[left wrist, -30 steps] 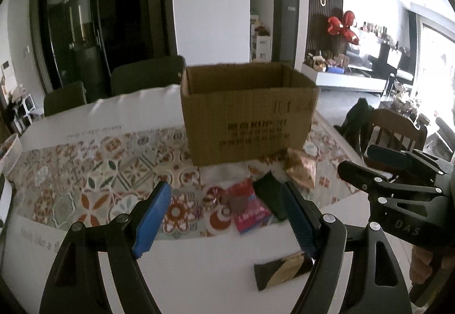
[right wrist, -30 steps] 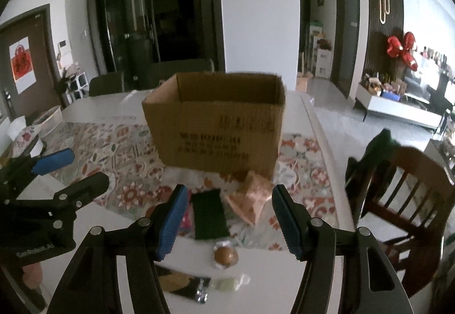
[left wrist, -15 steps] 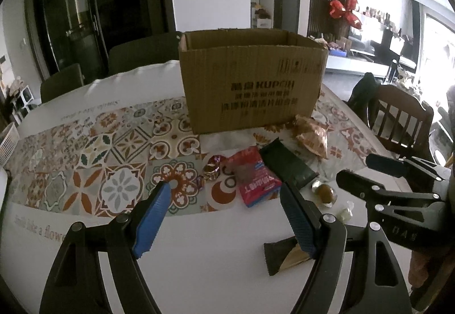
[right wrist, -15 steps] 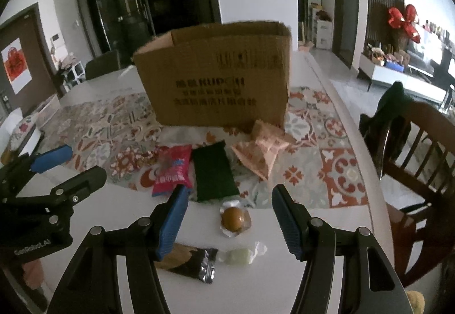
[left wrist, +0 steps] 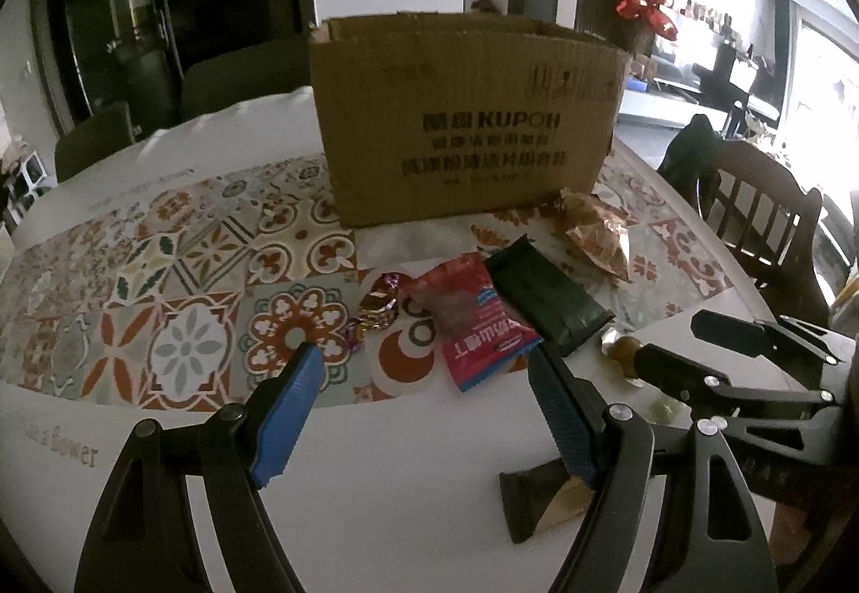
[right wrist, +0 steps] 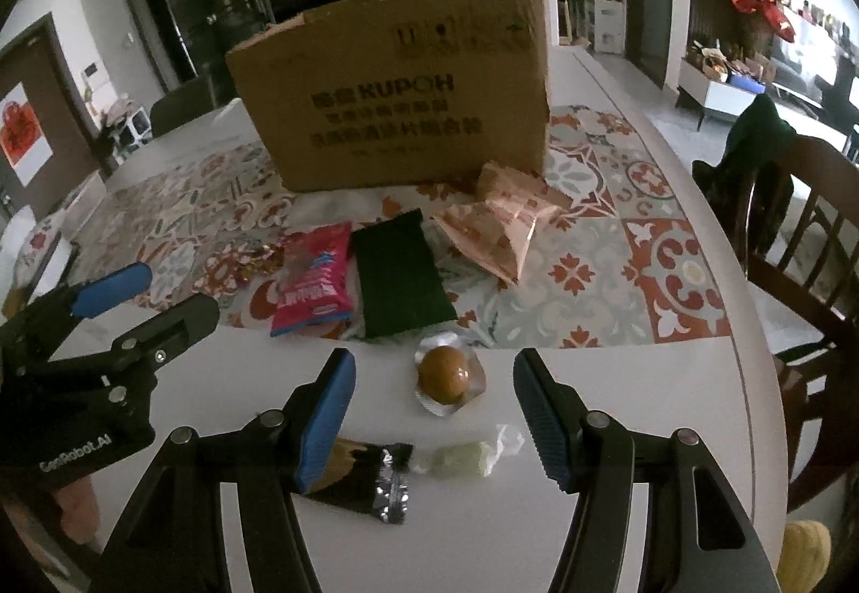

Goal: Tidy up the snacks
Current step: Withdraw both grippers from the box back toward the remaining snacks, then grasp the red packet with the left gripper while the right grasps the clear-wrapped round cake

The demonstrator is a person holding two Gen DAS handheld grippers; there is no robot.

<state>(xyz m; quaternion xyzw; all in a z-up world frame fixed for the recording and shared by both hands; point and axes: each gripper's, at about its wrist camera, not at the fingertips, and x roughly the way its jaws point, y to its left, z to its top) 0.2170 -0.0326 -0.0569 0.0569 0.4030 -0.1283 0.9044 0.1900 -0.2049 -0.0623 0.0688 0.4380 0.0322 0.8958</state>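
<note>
In the left wrist view the left gripper [left wrist: 424, 405] hangs with its jaws spread and nothing between them over the white table [left wrist: 376, 496], just in front of a red snack packet [left wrist: 480, 324], a dark green packet [left wrist: 547, 297] and a foil candy [left wrist: 378, 305] lying before the open cardboard box [left wrist: 461, 120]. In the right wrist view the right gripper [right wrist: 435, 410] is likewise spread and empty, a round brown snack [right wrist: 445, 373] in clear wrap lying on the table between its blue fingers [right wrist: 327, 416], with a pale wrapped candy [right wrist: 467, 456] and a black foil bar [right wrist: 365, 480] nearer the camera.
</note>
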